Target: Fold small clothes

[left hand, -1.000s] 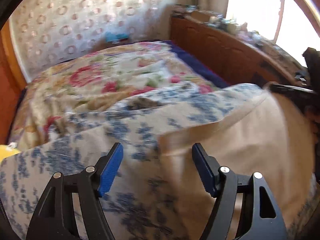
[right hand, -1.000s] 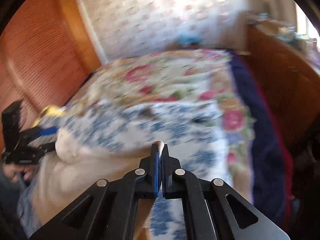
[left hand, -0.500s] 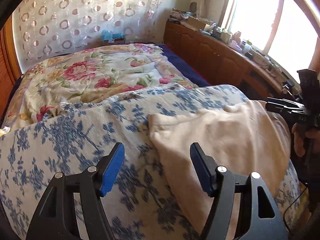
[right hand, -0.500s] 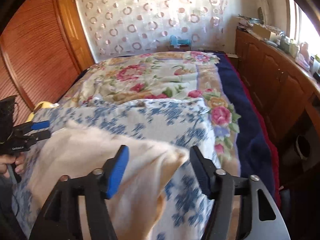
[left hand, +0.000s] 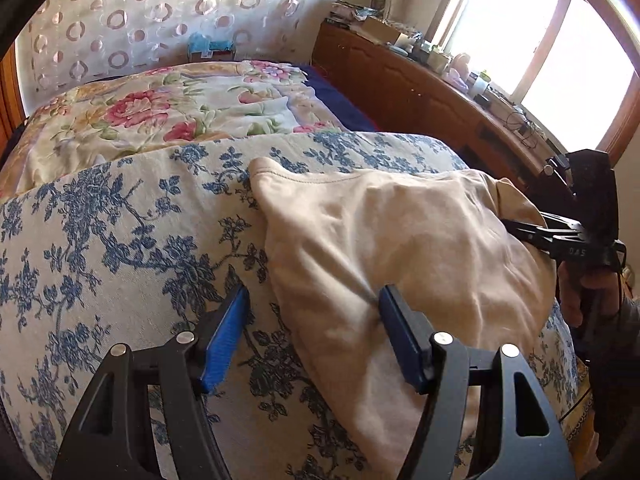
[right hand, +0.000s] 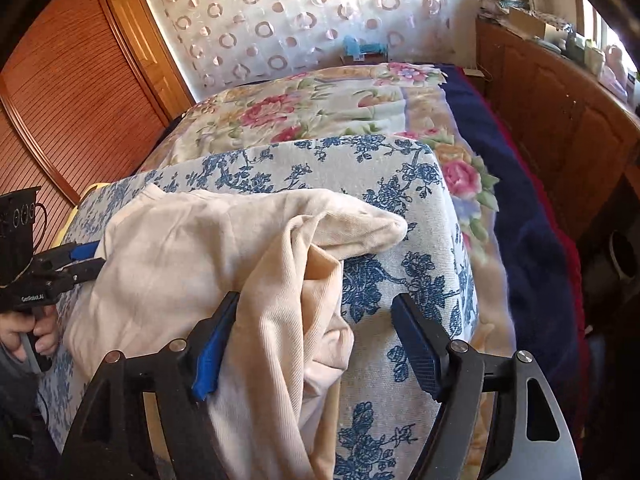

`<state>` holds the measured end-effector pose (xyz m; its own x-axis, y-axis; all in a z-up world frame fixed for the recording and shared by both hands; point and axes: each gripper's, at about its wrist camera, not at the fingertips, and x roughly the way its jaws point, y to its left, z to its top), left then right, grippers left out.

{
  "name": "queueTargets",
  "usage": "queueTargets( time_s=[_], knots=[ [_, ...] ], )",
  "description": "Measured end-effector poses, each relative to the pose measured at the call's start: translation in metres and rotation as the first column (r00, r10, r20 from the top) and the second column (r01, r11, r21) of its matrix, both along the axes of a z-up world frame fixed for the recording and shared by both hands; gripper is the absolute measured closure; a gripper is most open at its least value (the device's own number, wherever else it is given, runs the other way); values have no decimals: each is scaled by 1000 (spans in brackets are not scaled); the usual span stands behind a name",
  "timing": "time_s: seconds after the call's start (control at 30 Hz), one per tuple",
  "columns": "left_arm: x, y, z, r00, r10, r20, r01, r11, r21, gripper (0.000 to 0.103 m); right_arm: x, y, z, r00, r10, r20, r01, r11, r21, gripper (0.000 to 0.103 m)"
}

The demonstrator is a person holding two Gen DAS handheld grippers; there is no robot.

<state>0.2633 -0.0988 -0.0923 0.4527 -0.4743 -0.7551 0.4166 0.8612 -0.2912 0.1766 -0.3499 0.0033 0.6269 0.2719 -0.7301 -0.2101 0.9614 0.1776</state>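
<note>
Two grippers over one cream garment (left hand: 400,240) lying rumpled on the blue-flowered cover (left hand: 120,240) at the near end of the bed (right hand: 312,108): my left gripper (left hand: 312,332) has its fingers closing astride the garment's left edge, pads not yet pressing, while my right gripper (right hand: 316,340) has its fingers opening wide with a bunched fold between them, holding nothing. Risk from here: the left pads could pinch the cover along with the garment, and the loose fold by the right-hand bed edge looks, as far as the fisheye lets me judge, ready to slip off.
</note>
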Motion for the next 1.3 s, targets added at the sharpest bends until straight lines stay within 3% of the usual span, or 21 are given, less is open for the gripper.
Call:
queueTargets(
  time_s=[0.1,0.2,0.33,0.6,0.83,1.1,1.3],
  knots=[
    [-3,-3,-1,1000,-18,-14,17,999,-33,57,-3,4,2,1000,8,3,-8,1000,-3,33],
    [-2,-6,-2,999,-30,-22,29,998,-55,68,-5,14,-3,998,54,10,-54,998,11,63],
    [-1,-3,-1,998,-42,-44,37,993,-113,86,-9,21,-5,993,105,53,-103,994,-31,81],
    [-31,11,42,996,-46,74,58,983,-175,89,-23,25,16,975,123,183,-119,992,-32,84],
    [-60,50,80,982,21,188,18,979,-204,90,-28,65,52,937,210,280,-193,977,-88,85],
    [-81,141,97,940,220,261,-165,962,-216,90,5,135,74,866,371,335,-336,928,-158,85],
    [-95,217,85,878,403,259,-354,910,-217,90,58,228,84,778,531,337,-468,847,-253,85]
  ],
)
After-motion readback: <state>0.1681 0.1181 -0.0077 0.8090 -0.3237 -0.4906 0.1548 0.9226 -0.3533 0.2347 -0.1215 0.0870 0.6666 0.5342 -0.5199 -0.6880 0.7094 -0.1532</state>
